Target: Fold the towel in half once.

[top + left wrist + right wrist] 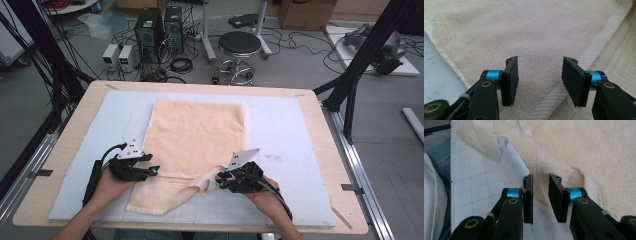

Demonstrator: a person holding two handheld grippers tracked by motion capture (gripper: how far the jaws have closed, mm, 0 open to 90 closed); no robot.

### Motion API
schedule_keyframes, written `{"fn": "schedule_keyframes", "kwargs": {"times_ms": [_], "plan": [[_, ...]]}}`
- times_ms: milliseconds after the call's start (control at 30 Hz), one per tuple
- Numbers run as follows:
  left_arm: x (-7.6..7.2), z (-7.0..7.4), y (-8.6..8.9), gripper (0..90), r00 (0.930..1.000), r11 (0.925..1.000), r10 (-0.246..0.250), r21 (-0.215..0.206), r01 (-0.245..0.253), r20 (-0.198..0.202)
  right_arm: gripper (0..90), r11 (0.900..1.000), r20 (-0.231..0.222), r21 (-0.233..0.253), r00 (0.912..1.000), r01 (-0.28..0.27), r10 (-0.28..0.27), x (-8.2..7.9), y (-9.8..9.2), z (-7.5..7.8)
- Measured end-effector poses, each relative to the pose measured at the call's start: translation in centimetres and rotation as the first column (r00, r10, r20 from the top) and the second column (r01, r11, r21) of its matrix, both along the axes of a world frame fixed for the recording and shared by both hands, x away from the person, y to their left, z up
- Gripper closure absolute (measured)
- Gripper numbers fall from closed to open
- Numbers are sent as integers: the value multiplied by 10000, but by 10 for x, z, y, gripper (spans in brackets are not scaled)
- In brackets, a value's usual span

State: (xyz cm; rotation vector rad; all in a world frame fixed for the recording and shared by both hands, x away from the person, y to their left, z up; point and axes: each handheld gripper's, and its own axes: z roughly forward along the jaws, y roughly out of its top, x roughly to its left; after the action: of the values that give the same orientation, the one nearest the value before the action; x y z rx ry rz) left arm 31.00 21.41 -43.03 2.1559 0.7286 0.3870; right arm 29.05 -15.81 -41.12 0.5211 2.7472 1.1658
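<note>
Where the wooden desk (320, 130) carries a pale blue gridded mat (285, 130), lies a cream terry towel (197, 132) near the middle, well clear of the far and side edges. Leaves broad bare mat to the right of the towel and a narrower strip to the left; sits closer to the near edge, with a band of grid still showing between the folded hem and the mat's front border.

Looks flat and smooth over its far part, rumpled at the near end, where the lower right corner is drawn up and twisted into a ridge with a white care label (501, 147) turned outward. Shows a ribbed woven border in both gripper views.

Left tool (150, 170) hovers over the towel's near left part, jaws spread wide, nothing between them but plush fabric below. Right tool (220, 182) sits at the bunched corner, jaws parted by a narrow gap, straddling the raised towel fold; cannot tell whether the pads press on the cloth.
</note>
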Motion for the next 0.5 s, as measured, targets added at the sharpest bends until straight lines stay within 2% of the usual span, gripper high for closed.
{"fn": "schedule_keyframes", "kwargs": {"times_ms": [267,400,500], "plan": [[0,1,2,475,10000,10000,-62,5,62,72,656,9977,-42,-662,9999,-136,133,14,28,-16],[0,1,3,475,10000,10000,-12,-13,12,58,743,9951,373,-988,9993,-50,87,12,32,-18],[0,1,2,475,9999,10000,-52,-18,53,93,844,9941,454,-1080,9989,-93,143,12,31,-18]]}}
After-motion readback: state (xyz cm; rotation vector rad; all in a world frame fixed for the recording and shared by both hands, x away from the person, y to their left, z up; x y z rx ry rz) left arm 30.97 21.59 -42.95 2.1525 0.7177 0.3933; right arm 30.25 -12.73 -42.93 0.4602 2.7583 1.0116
